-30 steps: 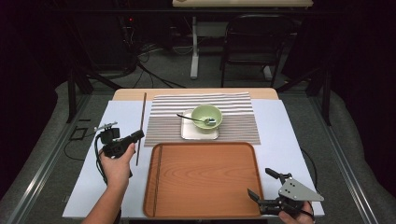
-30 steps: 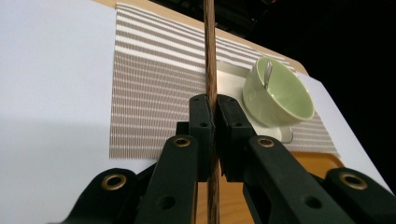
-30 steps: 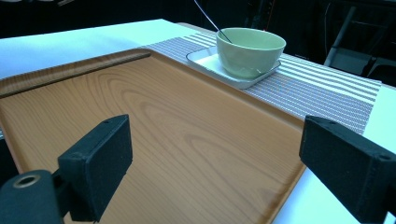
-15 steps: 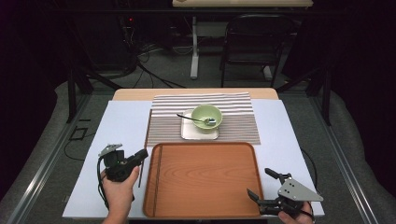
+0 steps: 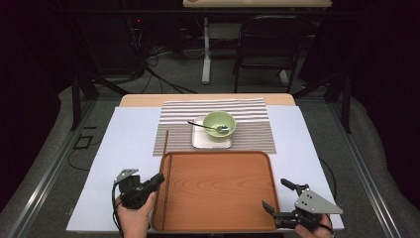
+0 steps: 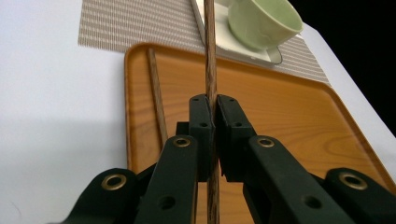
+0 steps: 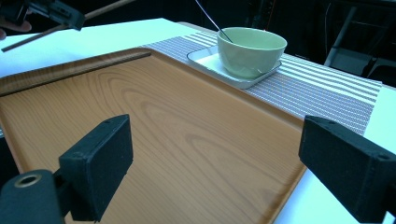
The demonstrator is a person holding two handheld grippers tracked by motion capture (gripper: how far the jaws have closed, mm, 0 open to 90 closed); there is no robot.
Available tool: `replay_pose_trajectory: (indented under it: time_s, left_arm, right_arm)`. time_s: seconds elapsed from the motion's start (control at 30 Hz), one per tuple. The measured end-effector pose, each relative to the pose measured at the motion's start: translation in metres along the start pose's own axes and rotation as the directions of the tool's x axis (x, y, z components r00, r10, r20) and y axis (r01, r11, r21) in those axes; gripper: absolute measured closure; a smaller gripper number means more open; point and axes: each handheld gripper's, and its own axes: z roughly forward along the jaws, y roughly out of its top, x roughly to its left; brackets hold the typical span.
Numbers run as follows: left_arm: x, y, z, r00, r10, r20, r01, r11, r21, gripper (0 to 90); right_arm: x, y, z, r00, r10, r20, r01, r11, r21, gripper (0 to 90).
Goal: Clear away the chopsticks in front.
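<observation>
So the tray (image 5: 218, 191) is the landmark here, everything else is placed off it.

Left of the tray's left rim, the left gripper (image 5: 157, 179) sits in a hand (image 5: 132, 218) that's cut off by the bottom edge of the high view. Its jaws are pressed together, pinching a chopstick (image 5: 165, 168). From above, that stick runs along just inside the tray's left rim and pokes out past the far rim onto the mat (image 5: 257, 136). In the left gripper view the held chopstick (image 6: 211, 60) runs straight up the middle and off the top, and its lower end is hidden behind the jaws. There's a second brown streak on the tray (image 6: 280, 116) floor just left of it; can't tell if it's another stick or the held one's shadow.

Beyond the tray's far rim, about mid-width, a bowl (image 5: 219, 124) sits on a white plate (image 5: 199, 141), which lies on the mat. A spoon (image 5: 205, 126) leans in the bowl, handle out to the left. In the right gripper view its handle runs out the top of frame.

At the tray's near right corner, the right gripper (image 5: 277, 199) has its jaws spread with nothing between them, just the tray floor beneath. The hand holding it is mostly cut off at the bottom edge.
</observation>
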Motion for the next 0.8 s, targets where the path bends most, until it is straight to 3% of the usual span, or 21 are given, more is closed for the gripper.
replay_pose_trajectory:
  time_s: [0.3,0.47,0.6,0.8]
  left_arm:
    - [0.004,-0.015,0.013,0.9990,-0.042,-0.012,0.043,0.9979,0.050,85.7]
    - [0.005,-0.022,0.017,0.9979,-0.049,-0.044,0.052,0.9956,0.078,85.7]
    - [0.006,-0.024,0.018,0.9953,-0.031,-0.092,0.039,0.9954,0.088,85.7]
    - [0.010,-0.028,0.020,0.9934,-0.051,-0.103,0.062,0.9921,0.109,85.7]
  right_arm:
    - [0.000,0.000,0.000,1.0000,0.000,-0.001,0.000,1.000,0.003,9.9]
    - [0.000,0.000,0.000,1.0000,0.002,-0.001,-0.002,1.000,0.003,9.9]
    - [0.000,0.000,0.000,1.0000,-0.001,-0.001,0.001,1.000,0.003,9.9]
    - [0.000,-0.001,0.000,1.0000,0.002,-0.001,-0.002,1.000,0.004,9.8]
